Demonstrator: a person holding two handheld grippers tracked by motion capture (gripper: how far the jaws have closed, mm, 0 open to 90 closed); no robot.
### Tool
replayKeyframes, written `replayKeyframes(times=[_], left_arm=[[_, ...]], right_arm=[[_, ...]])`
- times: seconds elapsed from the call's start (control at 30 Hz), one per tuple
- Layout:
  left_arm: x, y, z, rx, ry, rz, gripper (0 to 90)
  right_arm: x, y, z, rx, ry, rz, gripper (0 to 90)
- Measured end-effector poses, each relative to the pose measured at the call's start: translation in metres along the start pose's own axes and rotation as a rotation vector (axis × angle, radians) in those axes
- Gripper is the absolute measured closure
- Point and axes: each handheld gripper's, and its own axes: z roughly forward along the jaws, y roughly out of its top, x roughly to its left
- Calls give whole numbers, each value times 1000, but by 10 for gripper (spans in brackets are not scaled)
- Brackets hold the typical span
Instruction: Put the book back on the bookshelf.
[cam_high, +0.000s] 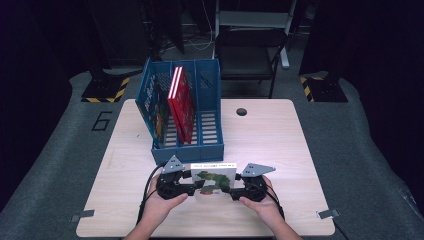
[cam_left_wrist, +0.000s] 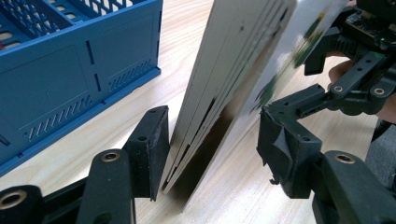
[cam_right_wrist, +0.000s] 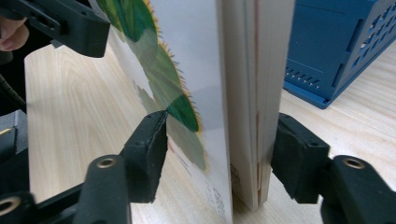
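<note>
Two grippers flanked the board book (cam_high: 214, 180), which stood on its lower edge on the tabletop (cam_high: 280, 145) just in front of the blue file rack (cam_high: 186, 115); my left gripper (cam_left_wrist: 212, 140) sat at one side edge and my right gripper (cam_right_wrist: 219, 154) at the other, each with jaws parted around the thick pages, one pad near or against the book and the other clear, so neither had clamped it. I judged it stiff and fairly light, its cover glossy and likely to slip; the firm hold was across the full thickness near the lower corners, squeezing cover to cover so the pages could not fan.
</note>
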Motion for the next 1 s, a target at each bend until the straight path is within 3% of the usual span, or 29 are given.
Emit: replayKeyframes(times=[0.07, 0.37, 0.63, 0.83, 1.0], left_arm=[[0, 0, 0, 1, -2, 4, 438], [1, -3, -4, 4, 5, 12, 436], [4, -4, -6, 3, 7, -7, 438], [5, -4, -6, 3, 8, -19, 437], [6, -4, -8, 4, 0, -18, 437]], right_arm=[[1, 0, -1, 0, 14, 3, 452], [11, 2, -1, 0, 57, -70, 624], [21, 4, -1, 13, 90, -128, 734], [30, 7, -1, 25, 69, -192, 760], [35, 9, -2, 33, 48, -210, 765]])
